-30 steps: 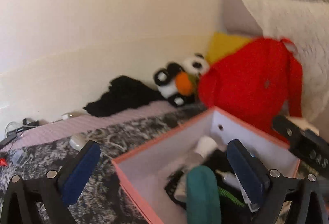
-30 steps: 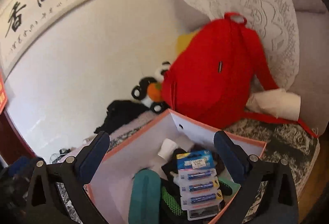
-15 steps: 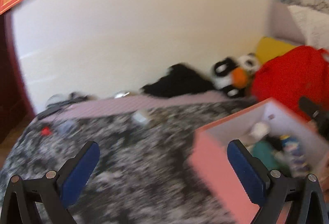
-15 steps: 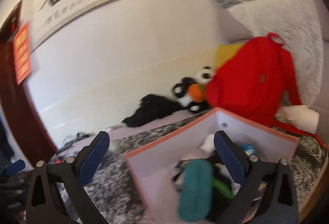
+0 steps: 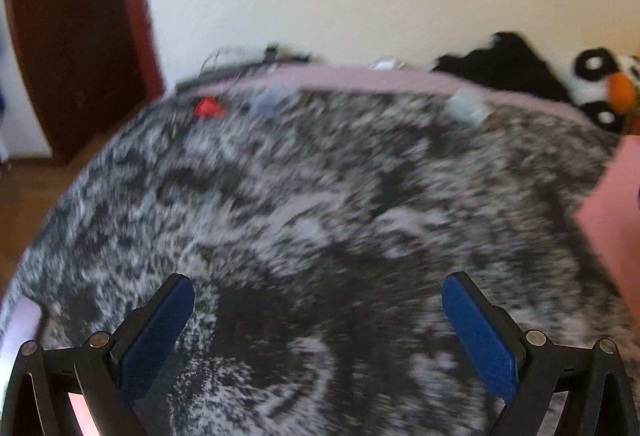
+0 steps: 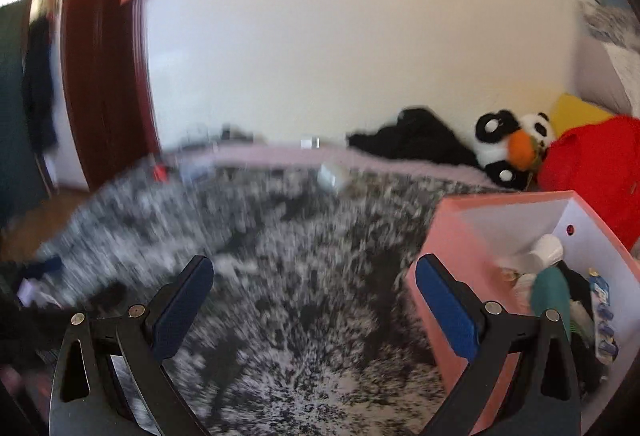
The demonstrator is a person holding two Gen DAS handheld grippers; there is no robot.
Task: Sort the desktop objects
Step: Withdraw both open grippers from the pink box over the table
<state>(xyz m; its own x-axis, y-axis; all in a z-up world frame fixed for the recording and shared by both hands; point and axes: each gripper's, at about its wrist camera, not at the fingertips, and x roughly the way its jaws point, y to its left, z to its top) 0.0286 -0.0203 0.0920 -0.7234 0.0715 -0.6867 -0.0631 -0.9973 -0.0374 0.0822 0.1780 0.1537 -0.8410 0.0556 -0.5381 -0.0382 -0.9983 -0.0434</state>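
A pink box [image 6: 460, 236] stands on the black-and-white blanket [image 6: 300, 256] at the right; it holds a teal case [image 6: 550, 296], a white bottle [image 6: 546, 250], a battery pack [image 6: 602, 316] and other items. Only its pink side [image 5: 612, 220] shows in the left wrist view. My left gripper [image 5: 318, 296] is open and empty above the blanket [image 5: 320, 215]. My right gripper [image 6: 314, 276] is open and empty, left of the box. Small items lie at the blanket's far edge: a red one [image 5: 208, 107], a bluish one [image 5: 272, 99] and a white one [image 5: 466, 107].
A panda plush [image 6: 514, 147], a black cloth [image 6: 416, 135] and a red backpack [image 6: 592, 163] lie against the white wall. A dark red door frame [image 6: 104, 75] stands at the left. Cables [image 5: 248, 63] lie at the far edge. Both views are motion-blurred.
Both grippers swung left, away from the box toward the open blanket. The box slid to the right edge of both views. Both stayed open and empty.
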